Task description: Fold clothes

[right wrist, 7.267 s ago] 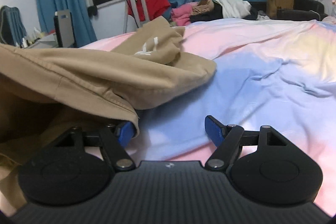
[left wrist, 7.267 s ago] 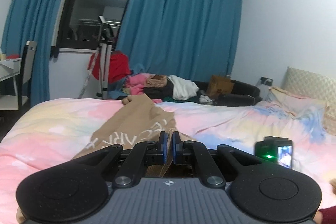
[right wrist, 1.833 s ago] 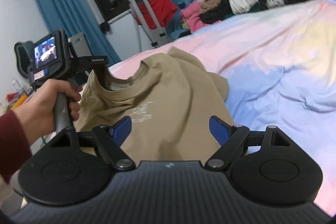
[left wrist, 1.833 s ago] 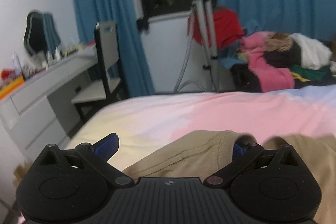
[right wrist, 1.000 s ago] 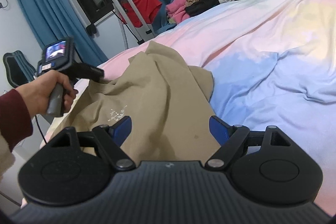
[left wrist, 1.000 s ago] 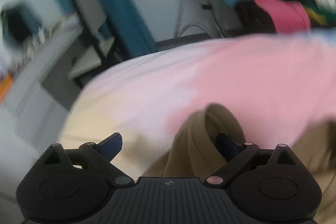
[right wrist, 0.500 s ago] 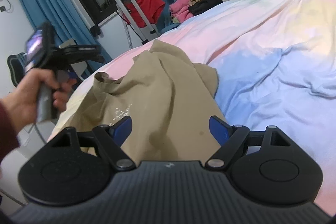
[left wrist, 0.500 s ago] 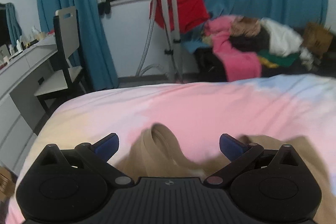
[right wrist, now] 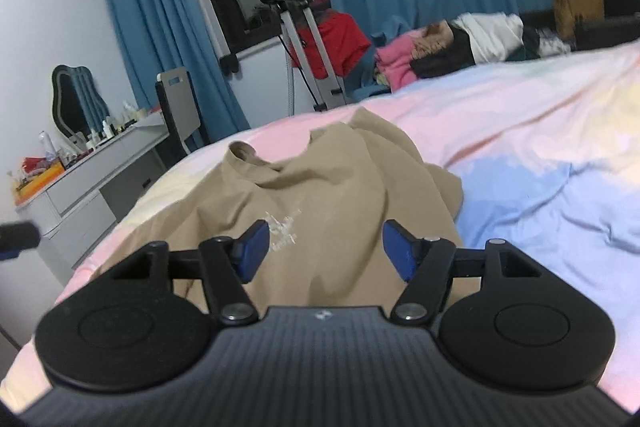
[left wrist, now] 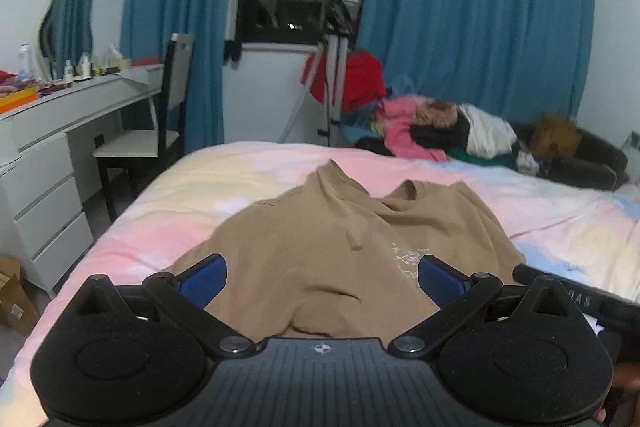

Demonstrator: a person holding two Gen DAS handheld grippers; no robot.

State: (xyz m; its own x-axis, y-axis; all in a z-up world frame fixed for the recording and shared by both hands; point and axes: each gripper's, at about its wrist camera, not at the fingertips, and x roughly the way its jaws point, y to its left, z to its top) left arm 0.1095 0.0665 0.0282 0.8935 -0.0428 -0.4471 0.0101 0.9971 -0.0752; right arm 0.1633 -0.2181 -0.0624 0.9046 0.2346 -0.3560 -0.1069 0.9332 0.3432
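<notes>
Tan T-shirt (left wrist: 340, 239) showing a faded white print (left wrist: 406, 259) on the chest. Bedspread (left wrist: 560, 227) running pastel tie-dye: pink far, pale yellow left, light blue right. Both grippers, left gripper (left wrist: 320, 277) and right gripper (right wrist: 322, 251), showing black bodies with blue finger pads (left wrist: 202, 277). Curtains (left wrist: 480, 27) hanging teal-blue. Desk (left wrist: 48, 131) sitting white at left; chair (left wrist: 160, 131) showing black frame, white seat. Clothes pile (left wrist: 436, 127) at far right mixing pink, black, white, green. Red garment (left wrist: 356, 79) hanging on the silver tripod (left wrist: 332, 83).
</notes>
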